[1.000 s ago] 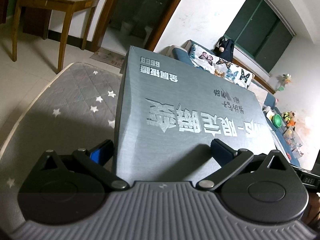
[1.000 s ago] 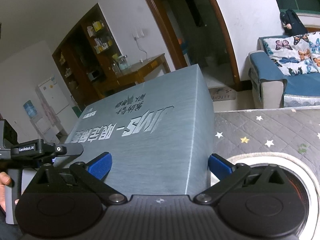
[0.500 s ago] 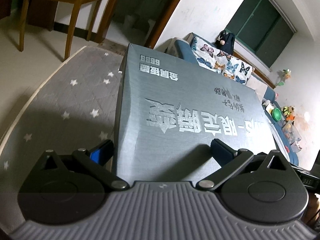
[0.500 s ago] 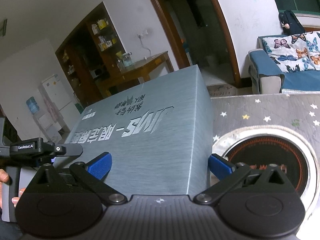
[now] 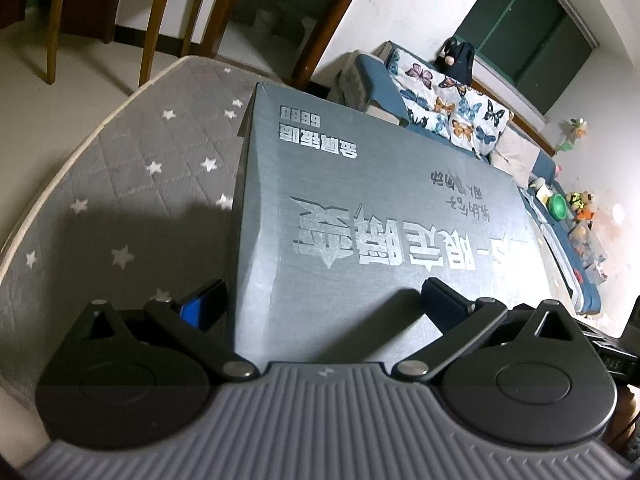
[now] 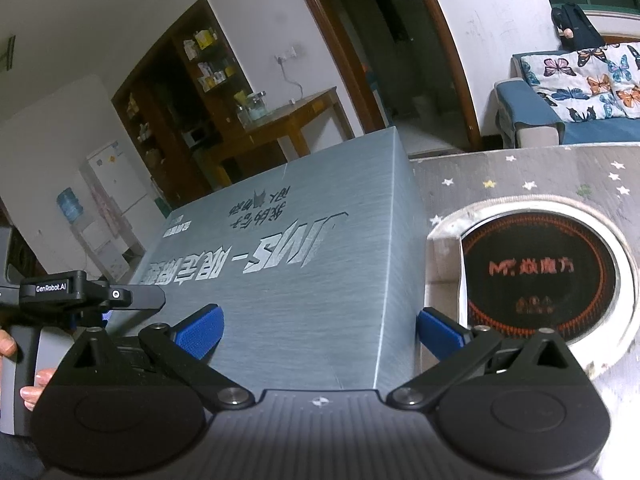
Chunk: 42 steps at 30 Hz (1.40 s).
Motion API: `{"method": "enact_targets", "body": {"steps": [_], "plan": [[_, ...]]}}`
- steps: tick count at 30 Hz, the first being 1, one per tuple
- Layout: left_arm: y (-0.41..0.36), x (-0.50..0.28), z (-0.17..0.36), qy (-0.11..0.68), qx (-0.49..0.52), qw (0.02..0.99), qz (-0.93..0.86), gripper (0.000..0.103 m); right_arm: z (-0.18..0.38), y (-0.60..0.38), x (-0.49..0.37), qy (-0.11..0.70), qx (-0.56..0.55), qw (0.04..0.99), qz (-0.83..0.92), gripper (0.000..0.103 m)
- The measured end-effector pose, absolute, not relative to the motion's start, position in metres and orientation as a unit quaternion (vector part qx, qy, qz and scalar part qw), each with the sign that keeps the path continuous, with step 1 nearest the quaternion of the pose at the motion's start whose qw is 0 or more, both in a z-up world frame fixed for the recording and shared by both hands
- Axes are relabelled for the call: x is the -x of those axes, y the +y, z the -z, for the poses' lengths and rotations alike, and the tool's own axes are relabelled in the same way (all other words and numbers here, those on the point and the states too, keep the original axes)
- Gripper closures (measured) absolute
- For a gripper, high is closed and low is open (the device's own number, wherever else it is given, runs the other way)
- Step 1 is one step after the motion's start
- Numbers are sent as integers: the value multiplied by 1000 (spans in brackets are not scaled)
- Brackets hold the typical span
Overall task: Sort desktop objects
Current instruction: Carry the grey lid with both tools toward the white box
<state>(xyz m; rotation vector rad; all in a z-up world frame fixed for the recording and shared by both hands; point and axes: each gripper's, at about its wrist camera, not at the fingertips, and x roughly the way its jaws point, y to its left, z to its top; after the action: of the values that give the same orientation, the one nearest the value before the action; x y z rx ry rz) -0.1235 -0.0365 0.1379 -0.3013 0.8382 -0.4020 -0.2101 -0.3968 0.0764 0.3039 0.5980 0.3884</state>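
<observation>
A large flat grey-blue box [image 5: 360, 208] with silver lettering is held between both grippers above the grey star-patterned table cover [image 5: 120, 184]. My left gripper [image 5: 320, 304] is shut on the box's near end, with one finger beside its dark side face and the other on the lettered face. My right gripper [image 6: 318, 332] is shut on the other end of the box [image 6: 304, 264], its blue pads [image 6: 200, 328] on either side of the corner. The right wrist view also shows the left gripper's body [image 6: 80, 296] and a hand [image 6: 24, 392] at the far left.
A round black hotplate [image 6: 536, 276] with a metal rim is set into the table, just right of the box. Beyond the table stand a sofa with a butterfly cover [image 5: 452, 108], a wooden side table [image 5: 132, 0], a dark cabinet [image 6: 180, 100] and a doorway.
Both grippers and the box have moved together over the table. The hotplate has come fully into the right wrist view, and more of the star-patterned cover shows on the left.
</observation>
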Motion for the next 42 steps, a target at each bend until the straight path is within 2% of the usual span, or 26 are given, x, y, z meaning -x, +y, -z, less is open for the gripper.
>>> {"method": "enact_targets", "body": {"steps": [34, 42], "plan": [[-10, 239, -114, 423, 106, 877, 201, 0, -33, -374, 333, 316, -164, 915, -188, 0], [-9, 258, -103, 449, 94, 865, 201, 0, -18, -370, 360, 339, -174, 906, -186, 0]]}}
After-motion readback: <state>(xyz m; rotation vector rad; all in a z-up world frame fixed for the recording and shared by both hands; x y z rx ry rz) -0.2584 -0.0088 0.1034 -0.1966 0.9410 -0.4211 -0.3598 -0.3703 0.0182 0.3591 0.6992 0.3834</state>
